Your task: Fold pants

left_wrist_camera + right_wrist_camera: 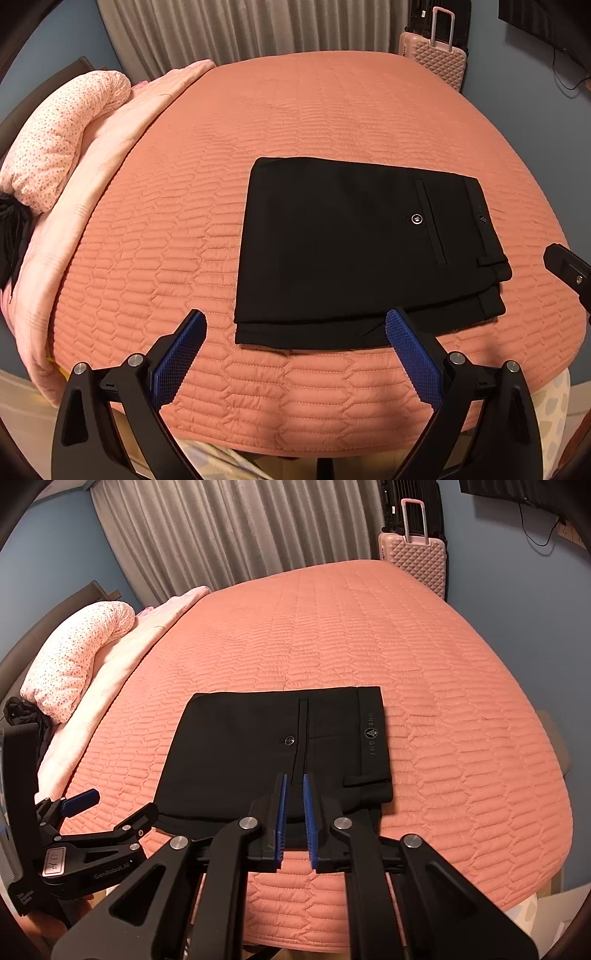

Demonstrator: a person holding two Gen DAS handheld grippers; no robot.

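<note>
1. Left tool [295, 326] hangs above the near edge of the bed [332, 122] with its blue pads spread wide apart and nothing between them.
2. Right tool [294, 779] has its pads nearly together, only a narrow gap left, gripping nothing.
3. Black pants [351, 251] lie flat on the quilted bed as a compact layered rectangle, waistband and buttoned back pocket toward the right side, stacked edges toward the person.
4. From both tools the pants lie just ahead and below; neither tool touches them.
5. Judging by the neat stack, the folding looks essentially done.
6. If another fold were wanted, the bundle's longer side runs left to right, and the right tool sits nearer the waistband end, the left nearer the folded end.
</note>
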